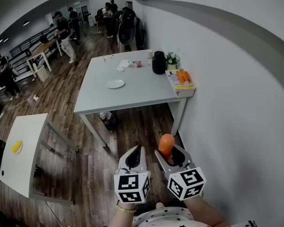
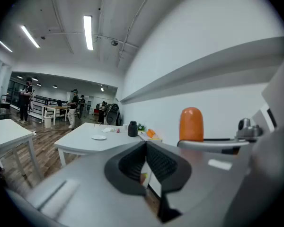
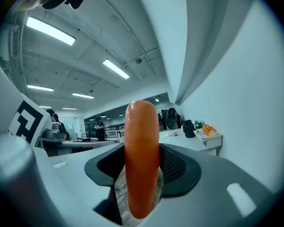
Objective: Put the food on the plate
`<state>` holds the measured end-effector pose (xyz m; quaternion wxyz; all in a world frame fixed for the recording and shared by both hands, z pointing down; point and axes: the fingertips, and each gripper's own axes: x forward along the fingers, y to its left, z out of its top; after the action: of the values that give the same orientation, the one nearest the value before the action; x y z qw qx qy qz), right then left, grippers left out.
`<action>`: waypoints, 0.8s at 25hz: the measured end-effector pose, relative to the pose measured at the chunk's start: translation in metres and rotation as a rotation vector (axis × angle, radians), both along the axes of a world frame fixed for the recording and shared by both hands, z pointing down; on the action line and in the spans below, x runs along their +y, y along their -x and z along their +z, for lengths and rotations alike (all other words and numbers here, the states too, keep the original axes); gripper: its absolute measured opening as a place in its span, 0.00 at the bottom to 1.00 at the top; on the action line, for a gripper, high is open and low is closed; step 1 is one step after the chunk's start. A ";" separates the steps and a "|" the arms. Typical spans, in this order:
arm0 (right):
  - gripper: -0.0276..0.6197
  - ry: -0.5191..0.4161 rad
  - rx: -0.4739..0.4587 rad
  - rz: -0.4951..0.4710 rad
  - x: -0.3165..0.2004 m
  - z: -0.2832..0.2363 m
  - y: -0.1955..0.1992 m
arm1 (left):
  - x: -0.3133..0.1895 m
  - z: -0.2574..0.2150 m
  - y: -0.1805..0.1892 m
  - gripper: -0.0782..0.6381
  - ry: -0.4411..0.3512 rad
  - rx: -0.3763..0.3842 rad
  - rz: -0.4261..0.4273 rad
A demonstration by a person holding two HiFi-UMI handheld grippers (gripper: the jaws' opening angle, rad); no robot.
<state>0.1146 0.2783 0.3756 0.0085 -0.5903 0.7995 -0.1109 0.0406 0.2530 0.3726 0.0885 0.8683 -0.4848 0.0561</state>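
An orange sausage (image 1: 166, 145) stands upright between the jaws of my right gripper (image 1: 173, 151), which is shut on it. In the right gripper view the sausage (image 3: 142, 160) fills the gap between the dark pads (image 3: 177, 167). It also shows in the left gripper view, sausage (image 2: 191, 124). My left gripper (image 1: 139, 150) is beside the right one, jaws closed together with nothing in them; its tips (image 2: 146, 144) meet. A small white plate (image 1: 115, 83) lies on the grey table (image 1: 146, 91) well ahead of both grippers; the plate (image 2: 99, 137) is bare.
At the table's far side stand a black jug (image 1: 159, 63), a small plant (image 1: 171, 59) and crumpled paper (image 1: 123, 65). A side shelf (image 1: 182, 86) holds orange items. A white table (image 1: 19, 164) with a yellow item (image 1: 16, 146) is left. Wall on the right; people at the back.
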 end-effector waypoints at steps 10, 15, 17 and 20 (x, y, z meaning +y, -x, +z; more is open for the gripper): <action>0.38 0.001 0.000 -0.009 0.001 0.001 0.001 | 0.001 0.004 0.000 0.12 0.011 0.012 -0.004; 0.38 0.006 0.002 -0.011 0.004 0.002 0.003 | 0.003 0.005 0.000 0.12 0.014 0.019 -0.002; 0.38 0.009 0.003 -0.018 0.007 0.002 0.007 | 0.005 0.004 0.003 0.12 0.010 0.024 -0.004; 0.38 0.015 -0.006 -0.029 0.009 0.002 0.015 | 0.007 0.002 0.014 0.12 0.010 0.041 -0.014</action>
<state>0.0994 0.2873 0.3779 0.0049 -0.5786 0.8069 -0.1189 0.0263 0.2602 0.3741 0.1033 0.8654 -0.4887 0.0402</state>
